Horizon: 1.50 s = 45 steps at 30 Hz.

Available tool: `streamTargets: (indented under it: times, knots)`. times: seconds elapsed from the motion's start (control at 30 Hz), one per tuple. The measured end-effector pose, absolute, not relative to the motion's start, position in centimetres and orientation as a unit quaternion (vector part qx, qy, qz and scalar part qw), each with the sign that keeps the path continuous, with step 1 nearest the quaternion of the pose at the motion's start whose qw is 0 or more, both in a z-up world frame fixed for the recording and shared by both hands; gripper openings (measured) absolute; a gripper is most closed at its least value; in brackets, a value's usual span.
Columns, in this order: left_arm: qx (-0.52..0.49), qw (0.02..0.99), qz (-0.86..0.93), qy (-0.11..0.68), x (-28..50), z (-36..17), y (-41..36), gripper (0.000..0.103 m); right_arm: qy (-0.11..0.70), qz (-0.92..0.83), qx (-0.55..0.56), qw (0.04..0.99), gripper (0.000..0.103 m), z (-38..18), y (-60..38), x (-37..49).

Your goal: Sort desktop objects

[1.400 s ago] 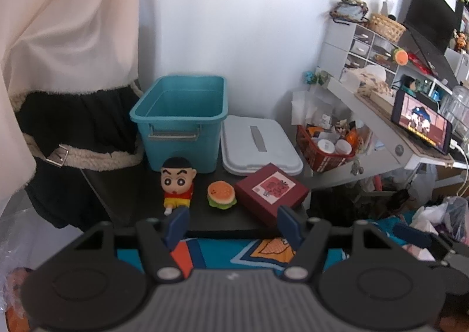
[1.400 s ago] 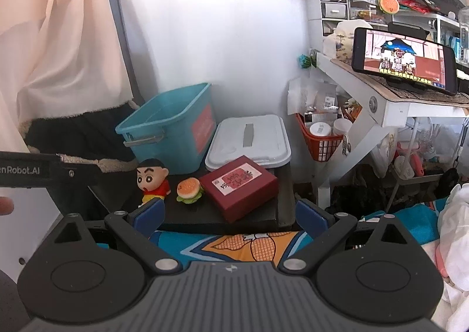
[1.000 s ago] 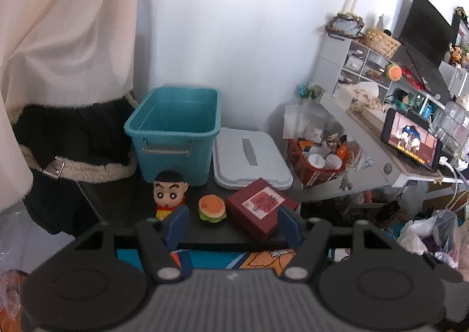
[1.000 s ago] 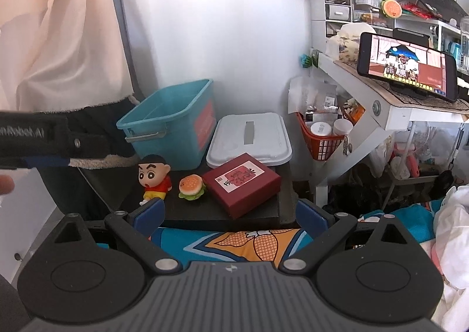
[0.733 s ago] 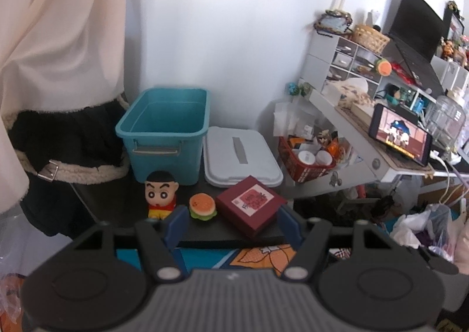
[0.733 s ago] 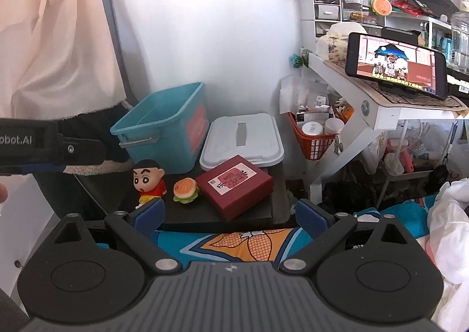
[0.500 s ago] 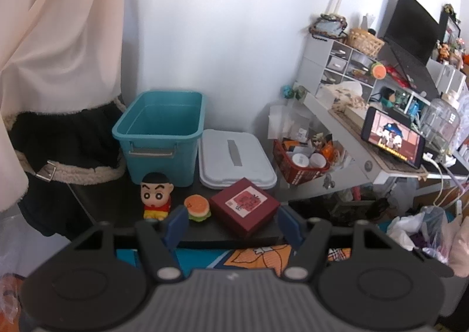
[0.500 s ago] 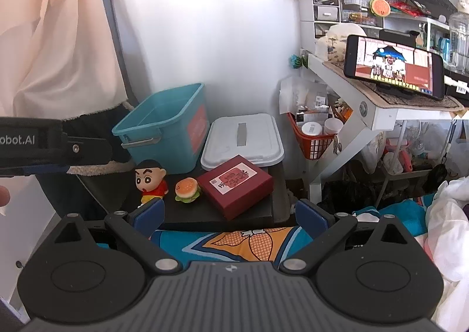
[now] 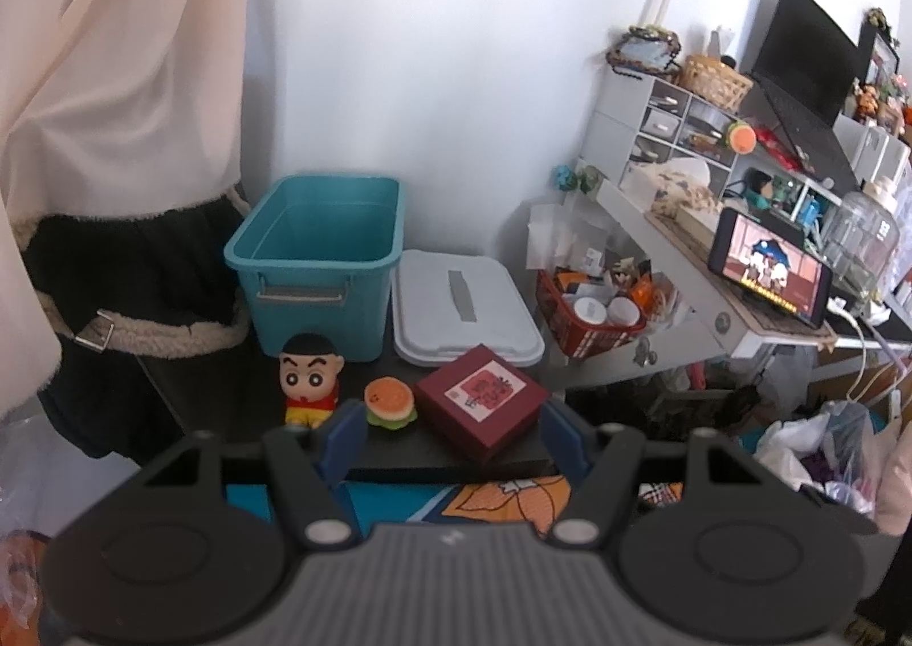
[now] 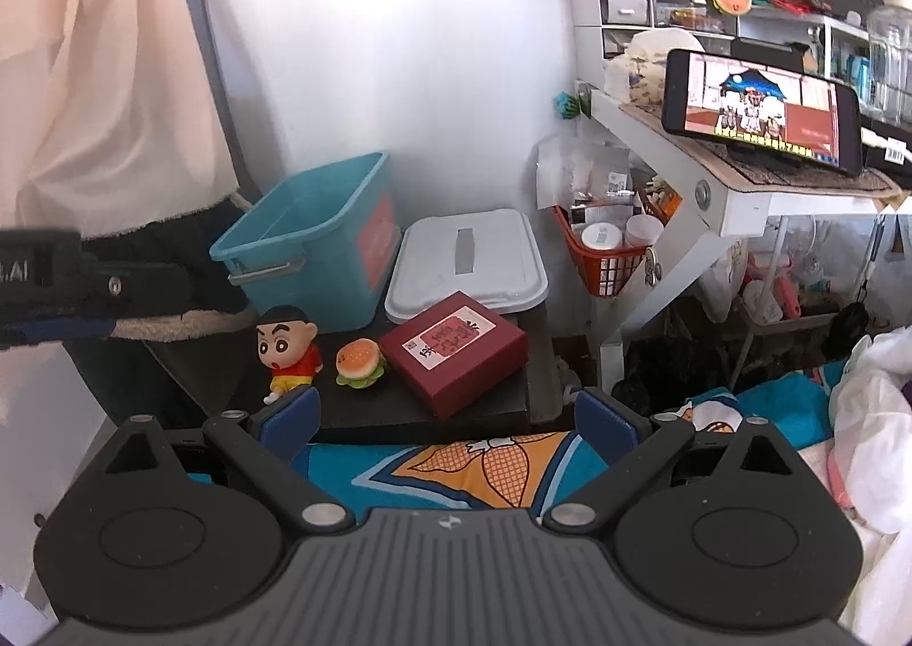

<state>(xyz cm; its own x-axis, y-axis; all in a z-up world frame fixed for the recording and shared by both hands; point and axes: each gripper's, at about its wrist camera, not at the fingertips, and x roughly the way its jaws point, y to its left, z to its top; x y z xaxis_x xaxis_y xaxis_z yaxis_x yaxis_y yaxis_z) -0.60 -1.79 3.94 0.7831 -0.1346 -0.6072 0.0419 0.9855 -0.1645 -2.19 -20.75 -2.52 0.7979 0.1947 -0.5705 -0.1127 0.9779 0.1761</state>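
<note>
Both grippers, left point(image 9: 450, 432) and right point(image 10: 447, 415), hang spread wide and empty, short of the black table point(image 10: 490, 403). Left to right there: cartoon figure point(image 9: 309, 381), probably light and rigid, pinchable at the body; squashy-looking burger toy point(image 9: 389, 402); stiff maroon box point(image 9: 481, 402), best gripped across its edges. The teal bin's point(image 9: 319, 252) floor is hidden.

The bin point(image 9: 319, 258) is smooth teal plastic with a metal handle; the lid point(image 9: 464, 312) is matt white plastic. The box point(image 10: 453, 352) looks like matt maroon card with a paper label. The bench point(image 10: 484, 403) top is matt black. The curtain point(image 9: 114, 47) is soft cloth.
</note>
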Motion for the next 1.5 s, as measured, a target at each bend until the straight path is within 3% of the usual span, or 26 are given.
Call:
streamTargets:
  times: [1.17, 1.5]
  knots:
    - [-0.057, 0.928, -0.046, 0.365, 8.4, -0.8, 3.0, 0.068, 0.308, 0.136, 0.037, 0.941, 0.097, -4.2, -18.0, 5.4]
    - [-0.06, 0.926, -0.052, 0.37, 10.9, -2.3, 4.6, 0.068, 0.307, 0.17, 0.01, 0.936, 0.085, -5.2, -16.1, 6.9]
